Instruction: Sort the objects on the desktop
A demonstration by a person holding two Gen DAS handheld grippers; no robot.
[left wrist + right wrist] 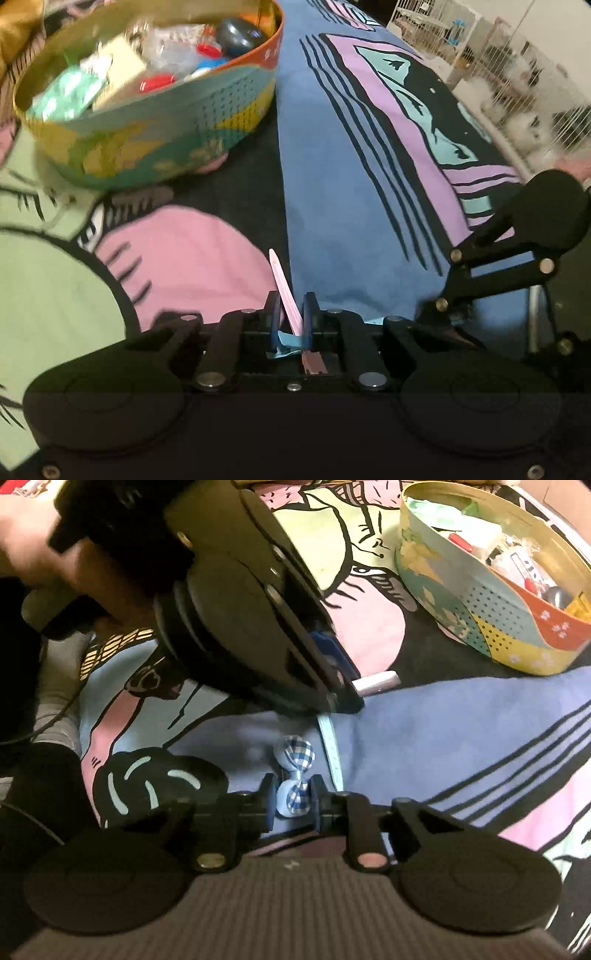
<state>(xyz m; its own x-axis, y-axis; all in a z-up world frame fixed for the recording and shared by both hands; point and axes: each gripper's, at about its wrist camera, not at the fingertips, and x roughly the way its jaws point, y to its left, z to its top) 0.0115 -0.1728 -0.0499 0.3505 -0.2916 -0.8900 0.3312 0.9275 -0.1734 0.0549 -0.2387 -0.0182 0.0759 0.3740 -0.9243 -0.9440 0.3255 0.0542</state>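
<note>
Both tongs are clamped on small things lying on the patterned cloth: the left tongs pinch a slim pink stick between their blue pads, the right tongs squeeze a blue checked bow at its lower lobe. Each grips low, probably to lift cleanly off the soft fabric. Nearby, the round tin, already heaped with oddments, looks the likely destination. A pale blue strip lies beside the bow.

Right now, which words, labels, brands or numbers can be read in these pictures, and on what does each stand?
None can be read.
Packets inside the round tin: any print is blurred.
White card in the tin: dark marks, too blurred to read.
Patterned cloth: drawings only, no letters.
</note>
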